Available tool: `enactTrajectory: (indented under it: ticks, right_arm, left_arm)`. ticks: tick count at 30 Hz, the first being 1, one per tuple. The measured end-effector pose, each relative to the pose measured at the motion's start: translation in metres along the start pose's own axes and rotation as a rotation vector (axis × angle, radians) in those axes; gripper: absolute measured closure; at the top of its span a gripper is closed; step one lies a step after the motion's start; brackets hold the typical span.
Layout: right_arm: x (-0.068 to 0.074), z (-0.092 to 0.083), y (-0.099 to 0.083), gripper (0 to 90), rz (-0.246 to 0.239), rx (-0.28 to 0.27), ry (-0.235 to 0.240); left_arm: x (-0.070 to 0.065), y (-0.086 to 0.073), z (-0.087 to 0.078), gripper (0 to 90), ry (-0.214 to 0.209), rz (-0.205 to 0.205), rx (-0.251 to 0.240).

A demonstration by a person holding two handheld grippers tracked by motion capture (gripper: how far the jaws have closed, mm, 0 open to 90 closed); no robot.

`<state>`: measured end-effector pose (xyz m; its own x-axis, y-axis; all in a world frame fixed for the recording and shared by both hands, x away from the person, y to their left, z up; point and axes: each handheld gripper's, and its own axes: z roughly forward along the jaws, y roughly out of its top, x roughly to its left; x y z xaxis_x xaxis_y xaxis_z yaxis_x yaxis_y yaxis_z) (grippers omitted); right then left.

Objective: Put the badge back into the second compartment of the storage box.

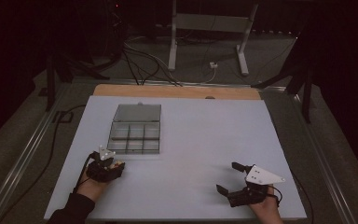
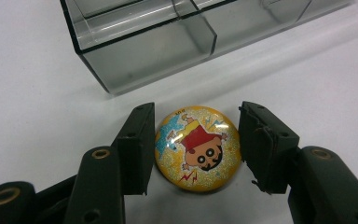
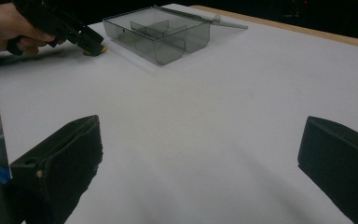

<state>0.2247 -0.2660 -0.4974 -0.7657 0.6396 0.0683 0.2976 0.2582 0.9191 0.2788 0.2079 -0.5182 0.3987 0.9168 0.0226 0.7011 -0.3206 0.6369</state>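
Observation:
A round glittery yellow badge [image 2: 197,148] with a cartoon figure lies flat on the white table [image 1: 200,135], just in front of a clear grey compartment box [image 1: 134,138]. My left gripper [image 2: 196,149] has its two black jaws pressed against the badge's left and right edges. In the high view the left gripper [image 1: 118,165] sits at the box's near left corner. The right gripper [image 1: 227,177] rests near the table's front right, wide open with bare table between its jaws; its own view shows the right gripper [image 3: 200,154] facing the far-off box [image 3: 158,35] and badge [image 3: 96,49].
The box's lid [image 1: 137,113] lies open flat behind its compartments. A wooden strip [image 1: 177,91] runs along the table's far edge. Cables and a metal stand [image 1: 209,42] are on the floor beyond. A cable [image 1: 56,144] trails off the table's left side.

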Motion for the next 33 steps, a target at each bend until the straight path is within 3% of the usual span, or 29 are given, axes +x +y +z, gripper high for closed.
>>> enactTrajectory:
  ticks: [12, 26, 33]
  right_arm:
    - [0.000, -0.001, 0.000, 0.0, -0.004, 0.000, -0.003]
    - [0.000, -0.001, 0.000, 0.0, -0.001, 0.000, -0.008]
    - [0.000, -0.001, 0.000, 0.0, -0.007, -0.002, -0.011]
  left_arm:
    - [-0.001, 0.000, -0.002, 48.9, 0.012, 0.013, -0.012]
    - [-0.007, 0.003, -0.015, 48.9, -0.024, 0.030, -0.033]
    - [-0.010, 0.006, -0.022, 48.9, -0.016, 0.044, -0.049]
